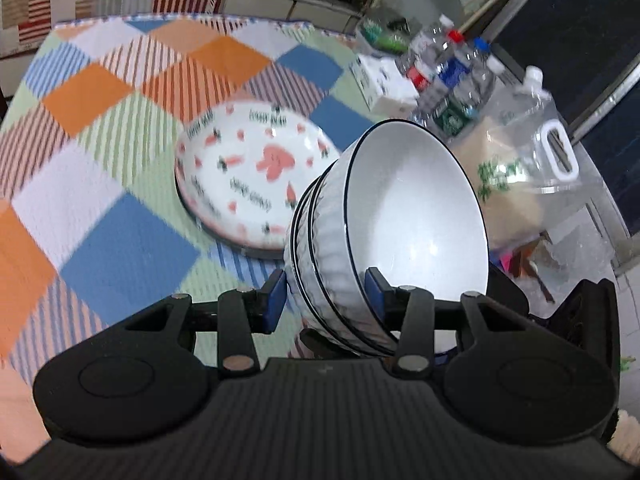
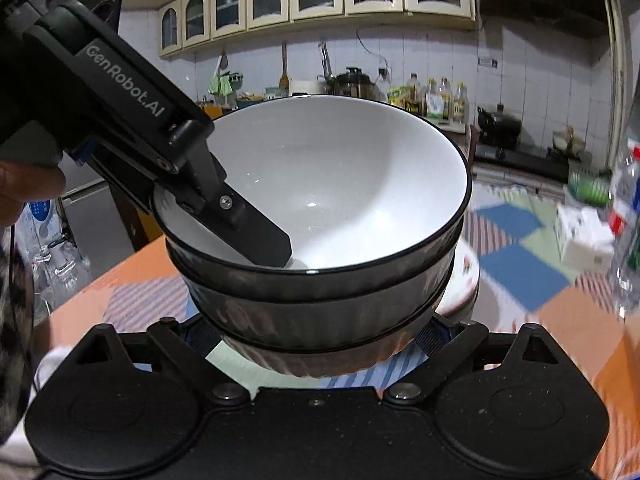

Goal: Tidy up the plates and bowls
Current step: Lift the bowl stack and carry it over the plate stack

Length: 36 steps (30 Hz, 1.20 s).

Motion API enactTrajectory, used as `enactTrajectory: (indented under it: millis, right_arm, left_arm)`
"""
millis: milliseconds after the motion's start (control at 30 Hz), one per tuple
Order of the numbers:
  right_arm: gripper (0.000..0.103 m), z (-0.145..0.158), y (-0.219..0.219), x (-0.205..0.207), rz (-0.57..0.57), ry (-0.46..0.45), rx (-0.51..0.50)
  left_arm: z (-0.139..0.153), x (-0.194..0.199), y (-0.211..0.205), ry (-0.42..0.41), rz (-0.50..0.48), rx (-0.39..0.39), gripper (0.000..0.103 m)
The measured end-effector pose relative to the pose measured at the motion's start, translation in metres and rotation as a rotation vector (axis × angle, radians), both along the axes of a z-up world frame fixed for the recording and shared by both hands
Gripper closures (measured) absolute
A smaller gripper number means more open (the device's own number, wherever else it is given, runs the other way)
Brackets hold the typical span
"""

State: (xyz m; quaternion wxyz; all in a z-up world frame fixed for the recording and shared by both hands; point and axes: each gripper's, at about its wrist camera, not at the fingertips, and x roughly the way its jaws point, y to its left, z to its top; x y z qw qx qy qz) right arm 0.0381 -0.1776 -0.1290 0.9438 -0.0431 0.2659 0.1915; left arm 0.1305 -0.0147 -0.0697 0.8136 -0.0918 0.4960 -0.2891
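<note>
Checkered tablecloth [image 1: 120,240] under everything in the left wrist view: your left gripper [image 1: 326,294] pinches the wall of the stacked bowls [image 1: 400,208], one finger inside, one outside, tilting them off the cloth beside the carrot-print plate [image 1: 248,168], probably for stacking. Right wrist view, kitchen behind: your right gripper [image 2: 316,340] straddles the stack's base widely; contact unclear, likely steadying.
</note>
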Motion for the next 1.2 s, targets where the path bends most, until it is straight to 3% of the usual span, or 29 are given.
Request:
enactTrajectory:
  millis: [233, 467, 800, 1200]
  right_arm:
    - [0.005, 0.024, -0.004, 0.046, 0.005, 0.014, 0.005]
    - [0.005, 0.031, -0.006, 0.086, 0.024, 0.007, -0.029]
    - [0.005, -0.002, -0.009, 0.137, -0.002, 0.056, -0.038]
    - [0.005, -0.039, -0.005, 0.157, -0.063, 0.14, -0.076]
  left_arm:
    - [0.023, 0.042, 0.002, -0.023, 0.041, -0.006, 0.062]
    - [0.025, 0.081, -0.002, -0.055, 0.032, -0.012, 0.062]
    - [-0.013, 0.128, -0.013, -0.061, 0.006, 0.044, 0.061]
    - [-0.058, 0.152, -0.022, -0.015, -0.014, 0.082, 0.058]
